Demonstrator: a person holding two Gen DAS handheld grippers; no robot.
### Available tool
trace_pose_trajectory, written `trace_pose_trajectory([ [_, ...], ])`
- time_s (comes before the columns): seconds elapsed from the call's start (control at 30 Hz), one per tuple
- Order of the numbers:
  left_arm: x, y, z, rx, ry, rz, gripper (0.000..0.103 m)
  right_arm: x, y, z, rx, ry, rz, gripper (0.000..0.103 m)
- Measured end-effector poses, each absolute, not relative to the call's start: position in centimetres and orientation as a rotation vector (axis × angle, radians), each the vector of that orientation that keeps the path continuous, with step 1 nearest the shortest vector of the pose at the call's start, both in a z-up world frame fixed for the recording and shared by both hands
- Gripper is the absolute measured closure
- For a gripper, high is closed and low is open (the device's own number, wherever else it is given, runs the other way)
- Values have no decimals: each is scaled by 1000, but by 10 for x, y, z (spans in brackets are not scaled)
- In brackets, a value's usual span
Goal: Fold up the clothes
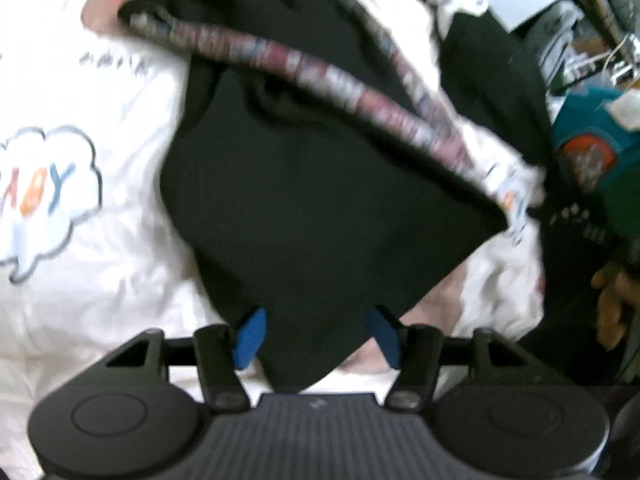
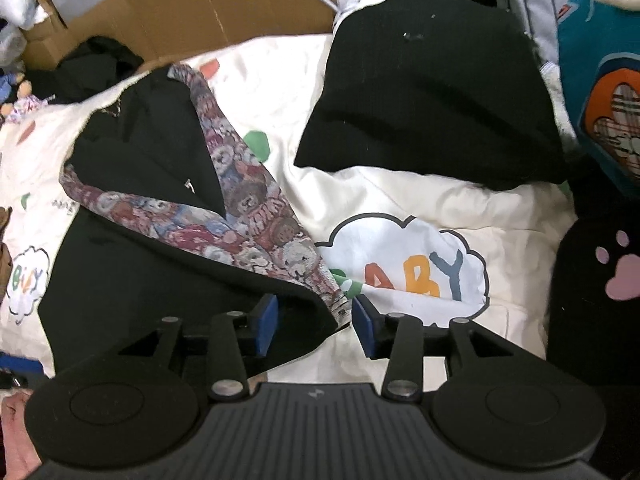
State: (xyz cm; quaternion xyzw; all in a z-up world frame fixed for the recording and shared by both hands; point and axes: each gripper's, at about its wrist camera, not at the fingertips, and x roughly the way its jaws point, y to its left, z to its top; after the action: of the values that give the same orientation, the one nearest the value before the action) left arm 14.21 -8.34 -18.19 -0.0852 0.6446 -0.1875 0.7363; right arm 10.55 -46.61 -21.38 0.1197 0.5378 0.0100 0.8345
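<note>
a cream printed quilt backed by a cardboard box carries the black garment, blurred in the left view, under both parted, empty grippers: left gripper, right gripper.

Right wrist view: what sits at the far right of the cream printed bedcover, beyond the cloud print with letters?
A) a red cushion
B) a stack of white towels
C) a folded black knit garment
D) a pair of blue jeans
C: a folded black knit garment lies on the cream printed bedcover, past the cloud print; no towels, jeans or red cushion show there.
</note>
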Motion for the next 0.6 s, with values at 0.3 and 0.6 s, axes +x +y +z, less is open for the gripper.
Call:
trace_pose_trajectory([
  [0.3,172,-70,-122,-153,1300,-410,37,83,-458,-189,252,981,-54,52],
  [0.6,203,-43,-129,-289,1201,-345,37,78,-443,-187,282,867,3,51],
])
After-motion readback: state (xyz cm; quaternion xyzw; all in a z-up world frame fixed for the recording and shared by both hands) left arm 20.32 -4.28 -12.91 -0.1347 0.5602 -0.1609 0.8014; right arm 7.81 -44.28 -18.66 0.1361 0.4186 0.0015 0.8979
